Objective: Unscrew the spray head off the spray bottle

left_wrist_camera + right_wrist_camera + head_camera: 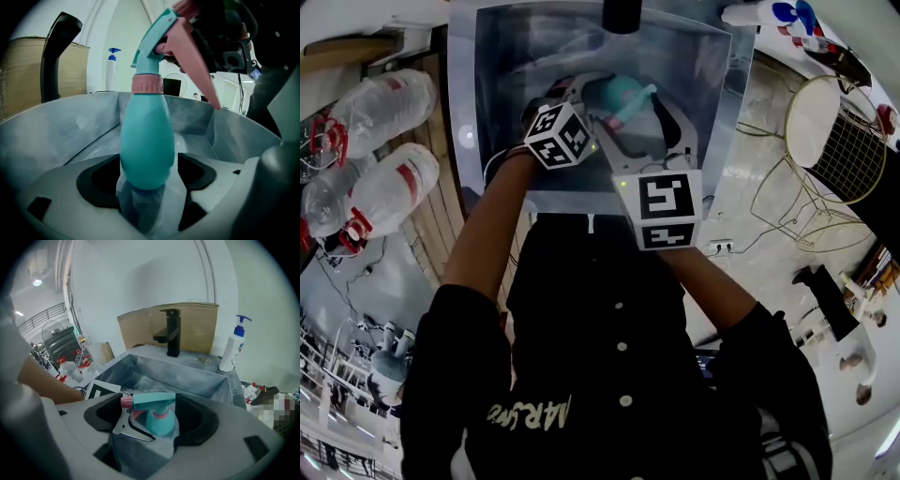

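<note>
Teal pear-shaped plastic spray bottle upright in grey metal sink; left hand-held gripper spread round belly, right hand-held gripper pinching teal-pink spray head. Prob. light, slick, squashy — clamp belly, twist near pink collar.

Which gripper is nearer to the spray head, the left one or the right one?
Right. The right gripper's jaws stand on either side of the head; the left gripper is lower, its jaws around the bottle body.
</note>
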`<state>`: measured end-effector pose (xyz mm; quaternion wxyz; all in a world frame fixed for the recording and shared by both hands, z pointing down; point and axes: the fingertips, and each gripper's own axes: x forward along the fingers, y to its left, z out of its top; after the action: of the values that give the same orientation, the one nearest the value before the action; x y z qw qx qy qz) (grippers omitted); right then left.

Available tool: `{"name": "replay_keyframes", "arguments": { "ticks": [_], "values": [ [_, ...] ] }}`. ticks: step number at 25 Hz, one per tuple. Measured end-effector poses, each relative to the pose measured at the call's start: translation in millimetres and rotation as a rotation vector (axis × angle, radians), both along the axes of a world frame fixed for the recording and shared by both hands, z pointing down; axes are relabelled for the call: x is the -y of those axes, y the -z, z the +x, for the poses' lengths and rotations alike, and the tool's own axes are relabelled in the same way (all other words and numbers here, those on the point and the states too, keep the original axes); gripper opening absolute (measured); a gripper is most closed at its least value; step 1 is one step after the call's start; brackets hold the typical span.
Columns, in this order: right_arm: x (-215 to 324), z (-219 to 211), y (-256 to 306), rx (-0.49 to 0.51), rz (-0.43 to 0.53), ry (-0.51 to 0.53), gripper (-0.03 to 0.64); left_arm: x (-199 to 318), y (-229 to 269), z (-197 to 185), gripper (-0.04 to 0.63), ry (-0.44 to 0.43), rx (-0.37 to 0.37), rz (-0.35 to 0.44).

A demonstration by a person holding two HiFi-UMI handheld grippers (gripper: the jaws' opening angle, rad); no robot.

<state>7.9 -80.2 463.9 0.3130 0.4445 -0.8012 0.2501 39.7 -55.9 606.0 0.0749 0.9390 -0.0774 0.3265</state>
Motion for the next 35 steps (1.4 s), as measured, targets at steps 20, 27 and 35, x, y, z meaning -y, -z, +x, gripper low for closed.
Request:
{"name": "replay_keyframes", "arguments": {
  "ticks": [20,27,35],
  "values": [
    [-4.7,-0.5,1.8,-0.033,0.013,0.359,0.35,8.1,-1.2,-1.8,0.364,0.016,0.012,0.052],
    [-12.6,-2.0,4.3,0.04,0.084,0.831,0.35,10.5,-1.5,-4.7,0.364,0.005,0.019,0.044],
    [-8.8,1.8,13.0,0.205,-0.046,0.401,0.376,9.2,-2.2,-4.7,0.364,0.013,0.025,0.04]
  ]
}}
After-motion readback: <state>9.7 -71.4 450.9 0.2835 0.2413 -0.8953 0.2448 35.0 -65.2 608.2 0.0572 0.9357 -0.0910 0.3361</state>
